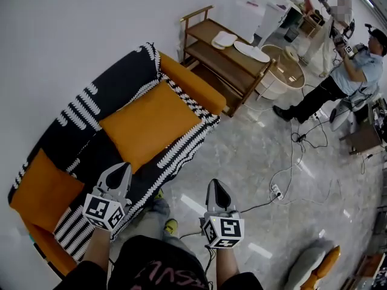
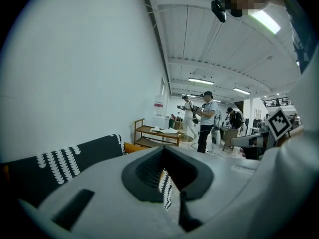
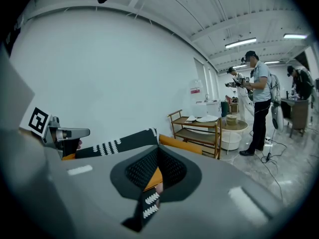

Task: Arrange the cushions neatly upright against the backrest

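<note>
Patterned sofa [image 1: 130, 80], orange cushion [image 1: 148, 122] on seat (square), left hand-held gripper [image 1: 123, 168] and right hand-held gripper [image 1: 217, 185] pressed together

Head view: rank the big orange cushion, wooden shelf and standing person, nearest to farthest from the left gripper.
1. Big orange cushion, on the sofa, just ahead.
2. Wooden shelf, beyond the sofa's end.
3. Standing person, far right.
</note>
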Tool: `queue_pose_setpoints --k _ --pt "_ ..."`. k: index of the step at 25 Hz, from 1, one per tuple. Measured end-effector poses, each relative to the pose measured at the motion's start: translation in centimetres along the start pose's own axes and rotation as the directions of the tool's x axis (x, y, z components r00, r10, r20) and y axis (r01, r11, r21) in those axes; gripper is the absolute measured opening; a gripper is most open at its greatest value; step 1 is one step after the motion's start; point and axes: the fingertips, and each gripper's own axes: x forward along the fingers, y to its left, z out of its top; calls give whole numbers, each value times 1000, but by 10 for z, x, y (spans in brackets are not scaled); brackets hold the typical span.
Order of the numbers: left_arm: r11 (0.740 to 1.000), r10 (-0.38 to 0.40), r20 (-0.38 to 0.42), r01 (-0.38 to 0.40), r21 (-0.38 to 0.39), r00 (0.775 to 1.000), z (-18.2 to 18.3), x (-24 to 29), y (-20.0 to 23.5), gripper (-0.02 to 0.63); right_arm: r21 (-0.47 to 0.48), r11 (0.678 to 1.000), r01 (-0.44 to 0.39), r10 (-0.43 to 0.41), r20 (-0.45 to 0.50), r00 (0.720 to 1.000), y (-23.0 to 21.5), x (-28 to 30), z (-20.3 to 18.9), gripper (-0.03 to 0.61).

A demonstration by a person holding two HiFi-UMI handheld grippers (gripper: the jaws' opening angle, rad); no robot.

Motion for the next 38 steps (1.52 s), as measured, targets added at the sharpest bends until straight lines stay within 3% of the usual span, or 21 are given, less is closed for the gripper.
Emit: queue_pose_setpoints --k 10,22,27,32,38 --pt "991 107 -27 -108 -73 994 -9 86 88 5 -123 988 -89 82 -58 995 -6 145 23 14" --pt "956 219 -127 -239 -172 967 -40 133 173 5 -150 968 -202 168 -211 963 0 278 18 14" --pt "914 294 -172 -329 -237 940 -67 136 193 5 -151 950 -273 226 -268 936 2 324 8 14" --pt "872 372 -216 -420 -252 902 -90 158 217 5 -175 918 -355 281 -341 897 -5 389 -14 14" --pt "758 515 -277 -582 -295 811 -130 182 258 5 -172 856 -487 374 -442 815 -12 485 -43 14"
